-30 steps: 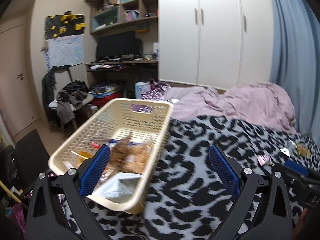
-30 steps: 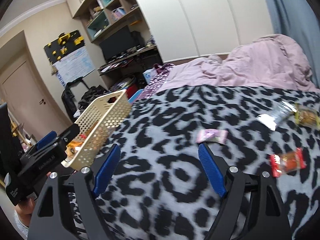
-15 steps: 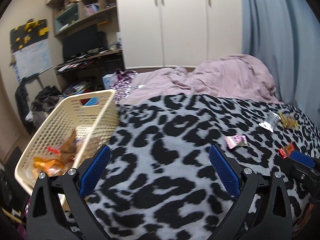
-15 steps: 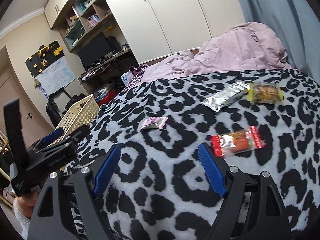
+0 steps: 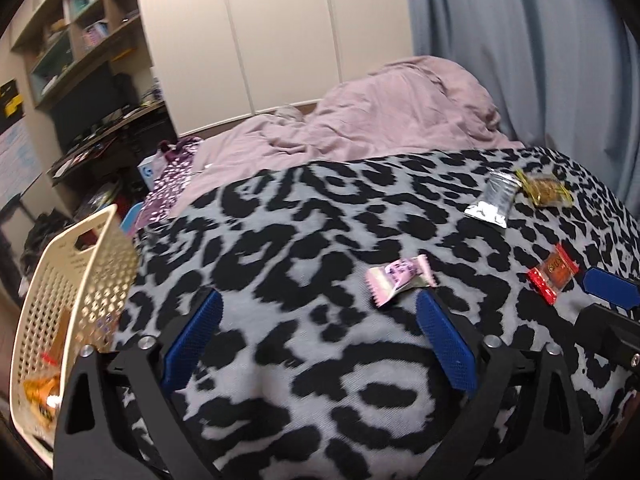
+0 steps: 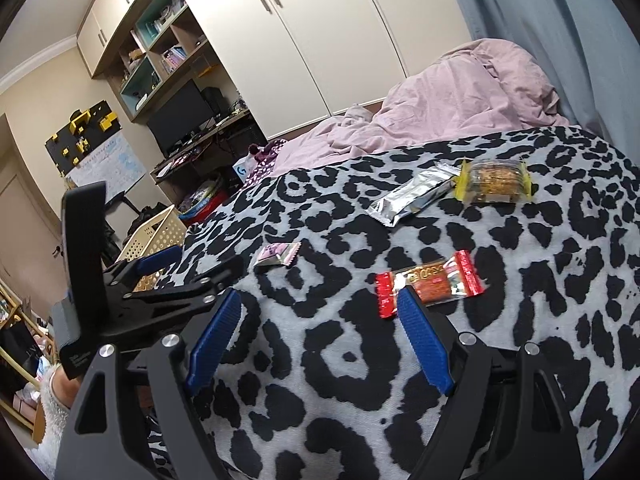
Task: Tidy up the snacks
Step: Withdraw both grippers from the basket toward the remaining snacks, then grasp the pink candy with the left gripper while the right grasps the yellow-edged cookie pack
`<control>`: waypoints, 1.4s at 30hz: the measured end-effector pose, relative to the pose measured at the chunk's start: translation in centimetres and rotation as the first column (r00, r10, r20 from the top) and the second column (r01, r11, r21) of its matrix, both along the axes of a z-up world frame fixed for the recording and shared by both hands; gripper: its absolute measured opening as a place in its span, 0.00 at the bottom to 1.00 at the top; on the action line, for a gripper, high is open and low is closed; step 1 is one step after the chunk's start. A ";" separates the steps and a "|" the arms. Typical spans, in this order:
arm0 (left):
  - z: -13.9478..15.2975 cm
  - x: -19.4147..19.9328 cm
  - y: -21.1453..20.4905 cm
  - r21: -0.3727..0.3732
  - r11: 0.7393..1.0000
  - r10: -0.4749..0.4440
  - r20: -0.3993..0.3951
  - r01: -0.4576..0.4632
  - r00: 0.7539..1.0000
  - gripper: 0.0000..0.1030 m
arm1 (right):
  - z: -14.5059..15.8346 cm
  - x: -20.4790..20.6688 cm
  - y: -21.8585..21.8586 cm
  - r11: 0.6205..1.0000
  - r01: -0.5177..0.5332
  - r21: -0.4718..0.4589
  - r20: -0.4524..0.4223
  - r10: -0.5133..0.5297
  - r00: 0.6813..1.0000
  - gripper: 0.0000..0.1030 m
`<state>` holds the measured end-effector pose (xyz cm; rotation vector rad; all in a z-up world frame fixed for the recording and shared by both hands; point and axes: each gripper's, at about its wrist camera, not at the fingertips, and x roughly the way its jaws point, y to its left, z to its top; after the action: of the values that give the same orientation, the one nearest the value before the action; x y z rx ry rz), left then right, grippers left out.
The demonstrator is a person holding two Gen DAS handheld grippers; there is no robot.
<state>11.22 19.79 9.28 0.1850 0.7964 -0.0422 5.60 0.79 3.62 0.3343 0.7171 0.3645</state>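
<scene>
On the leopard blanket (image 6: pixel 520 264), four snacks are lying: pink candy (image 5: pixel 400 278), red packet (image 6: pixel 430 286), silver pouch (image 6: pixel 412 196), yellow biscuit (image 6: pixel 494 182). Left gripper (image 5: pixel 318 310) and right gripper (image 6: pixel 320 312) are hovering, fingers apart, holding nothing. The basket (image 5: pixel 68 280) is sitting at the bed's left edge.

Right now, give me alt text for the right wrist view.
The open right hand-held gripper hovers over a leopard-print blanket, its fingertip beside a red-ended snack packet. Pink, silver and yellow-edged packets lie beyond.
</scene>
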 end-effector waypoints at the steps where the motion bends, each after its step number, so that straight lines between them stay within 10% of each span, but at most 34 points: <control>1: -0.1 0.3 -0.3 -0.004 1.000 -0.015 -0.010 0.015 1.000 0.94 | 0.0 0.0 -0.2 1.000 0.003 0.003 0.000 -0.003 1.000 0.78; 29: -2.7 4.5 -3.2 -0.070 0.985 -0.168 -0.141 0.159 0.976 0.55 | -0.8 1.1 -2.4 0.998 0.045 0.044 -0.021 -0.045 0.999 0.78; 34: -2.6 4.6 -3.7 -0.103 0.978 -0.196 -0.146 0.183 0.970 0.28 | -0.7 1.0 -2.6 0.998 0.053 0.046 -0.019 -0.052 0.998 0.78; 42: -2.3 3.8 -3.7 -0.124 0.975 -0.198 -0.128 0.183 0.972 0.28 | -0.5 1.1 -4.0 0.995 0.095 0.037 -0.018 -0.094 0.995 0.78</control>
<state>14.97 16.11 6.96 0.1539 0.9111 -0.2835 6.74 -3.25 3.08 0.4063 0.7084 0.2865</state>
